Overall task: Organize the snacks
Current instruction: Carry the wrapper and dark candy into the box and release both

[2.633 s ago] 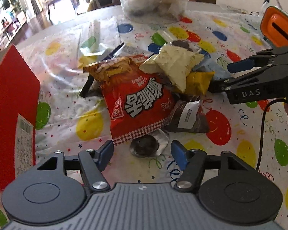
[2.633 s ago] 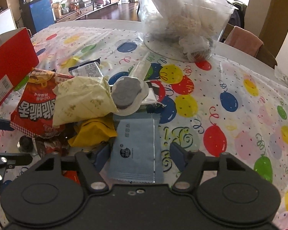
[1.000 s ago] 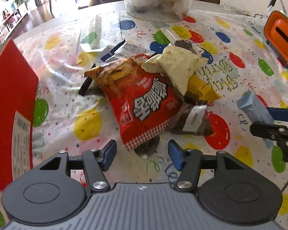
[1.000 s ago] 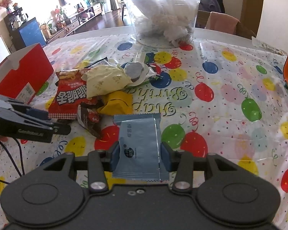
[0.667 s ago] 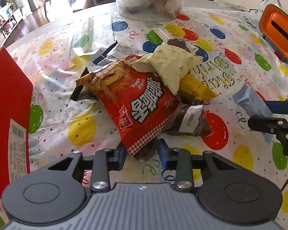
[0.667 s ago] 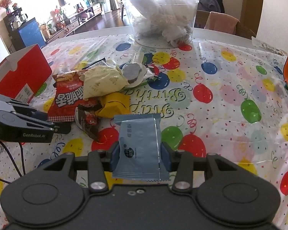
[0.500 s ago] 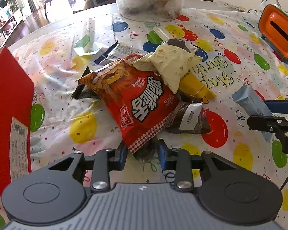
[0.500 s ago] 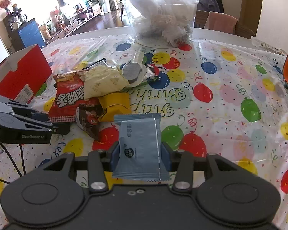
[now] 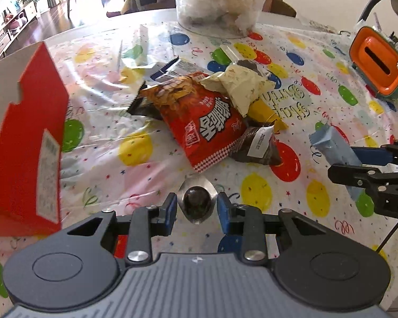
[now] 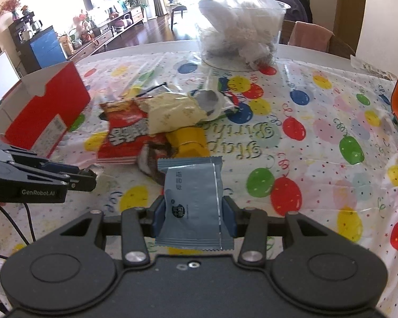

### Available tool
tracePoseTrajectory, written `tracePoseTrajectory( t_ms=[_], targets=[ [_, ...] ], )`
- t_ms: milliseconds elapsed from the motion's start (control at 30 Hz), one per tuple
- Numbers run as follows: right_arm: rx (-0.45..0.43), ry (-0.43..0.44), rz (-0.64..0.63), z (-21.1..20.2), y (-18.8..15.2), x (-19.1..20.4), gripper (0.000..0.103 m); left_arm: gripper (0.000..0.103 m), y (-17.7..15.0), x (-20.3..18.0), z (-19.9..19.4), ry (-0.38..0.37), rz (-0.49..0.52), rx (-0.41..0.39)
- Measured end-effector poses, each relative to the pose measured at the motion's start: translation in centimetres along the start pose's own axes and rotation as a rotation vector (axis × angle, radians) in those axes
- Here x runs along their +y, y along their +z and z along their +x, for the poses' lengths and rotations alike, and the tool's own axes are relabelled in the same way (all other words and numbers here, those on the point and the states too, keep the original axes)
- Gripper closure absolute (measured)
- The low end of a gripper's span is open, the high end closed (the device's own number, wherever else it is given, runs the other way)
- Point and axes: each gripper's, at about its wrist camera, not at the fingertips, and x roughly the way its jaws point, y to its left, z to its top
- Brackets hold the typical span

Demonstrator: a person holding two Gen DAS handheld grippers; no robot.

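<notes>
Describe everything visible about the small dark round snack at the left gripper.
The dark round snack is a glossy, near-black ball sealed in clear, crinkled plastic whose flat edges flare out around it. It sits between the blue pads of the left gripper, which has just closed on the wrapper, and appears lifted clear of the balloon-print tablecloth. It is apart from the red snack bag. No label shows.

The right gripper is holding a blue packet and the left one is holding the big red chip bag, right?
Not quite. The left gripper holds a small dark candy in a clear wrapper, not the red chip bag, as the left wrist view shows. The right gripper does hold the blue packet.
</notes>
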Motion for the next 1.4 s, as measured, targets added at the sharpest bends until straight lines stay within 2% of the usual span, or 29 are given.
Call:
tracePoseTrajectory(
  t_ms=[233,800,1233,1400],
  targets=[
    [-0.012,0.014,-0.022,-1.4,0.5,3.4,0.06,0.071,-0.7,2.2,-3.1,-0.015,-0.017,-0.029],
    [-0.114,0.041,-0.138,-4.2,6.2,14.3,0.06,0.071,0.2,10.0,-12.4,0.02,-0.056,-0.179],
    [-0.146,0.083,-0.207,-1.9,10.6,22.1,0.06,0.071,1.6,18.3,-15.2,0.092,-0.107,-0.216],
    [-0.129,0.098,-0.217,0.1,12.3,24.8,0.06,0.071,2.1,21.8,-15.2,0.117,-0.129,-0.2]
  ],
)
